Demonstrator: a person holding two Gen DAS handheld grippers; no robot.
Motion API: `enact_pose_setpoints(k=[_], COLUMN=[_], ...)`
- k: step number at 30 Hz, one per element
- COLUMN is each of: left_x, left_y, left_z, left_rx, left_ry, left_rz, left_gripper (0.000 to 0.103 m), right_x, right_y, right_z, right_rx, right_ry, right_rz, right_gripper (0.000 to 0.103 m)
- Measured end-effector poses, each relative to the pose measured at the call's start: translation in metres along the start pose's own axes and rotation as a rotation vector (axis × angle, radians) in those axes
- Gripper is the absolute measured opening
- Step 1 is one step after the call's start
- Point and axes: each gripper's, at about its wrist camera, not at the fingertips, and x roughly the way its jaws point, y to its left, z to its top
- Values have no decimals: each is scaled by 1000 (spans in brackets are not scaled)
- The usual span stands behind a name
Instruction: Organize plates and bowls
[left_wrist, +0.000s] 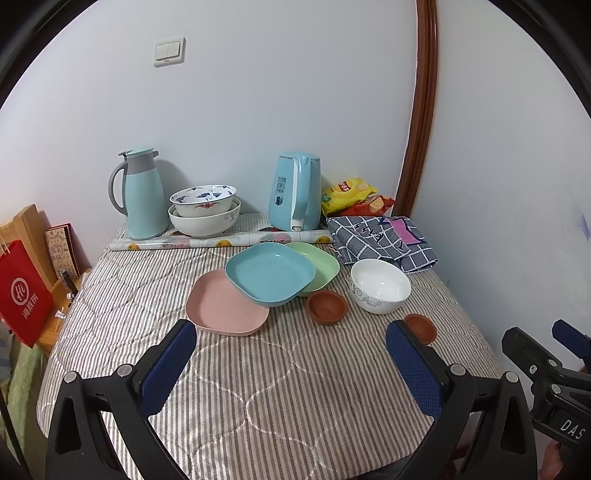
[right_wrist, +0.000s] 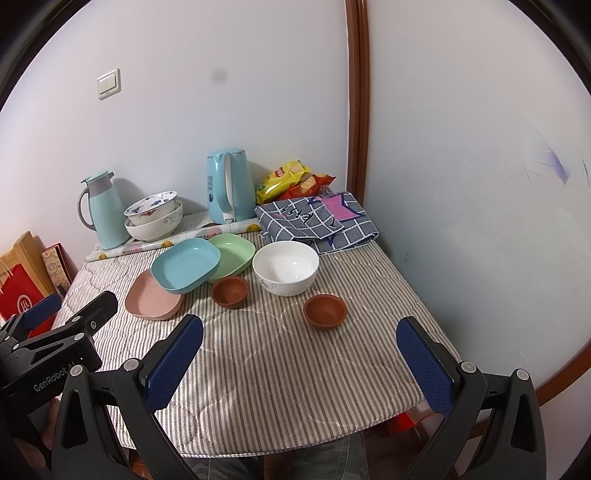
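On the striped tablecloth lie a pink plate, a blue plate resting partly on it, and a green plate behind. A white bowl and two small brown bowls sit to their right. Two stacked patterned bowls stand at the back. My left gripper hovers open short of the plates, holding nothing. My right gripper is open and empty too, just before the nearer brown bowl; the white bowl and blue plate lie beyond it.
A teal thermos jug, an electric kettle, snack bags, a rolled sheet and a checked cloth line the back by the wall. A red bag stands left of the table. A person's legs show below the table edge.
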Motion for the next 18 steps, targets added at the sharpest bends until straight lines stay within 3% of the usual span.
enact_pose_setpoints(k=[18], left_x=[46], left_y=[11], left_z=[6], left_rx=[-34], left_ry=[76], left_rz=[6], left_gripper=[103], right_x=[40], right_y=[-2], right_z=[0], right_rx=[20], right_ry=[31], right_rz=[42], right_gripper=[103])
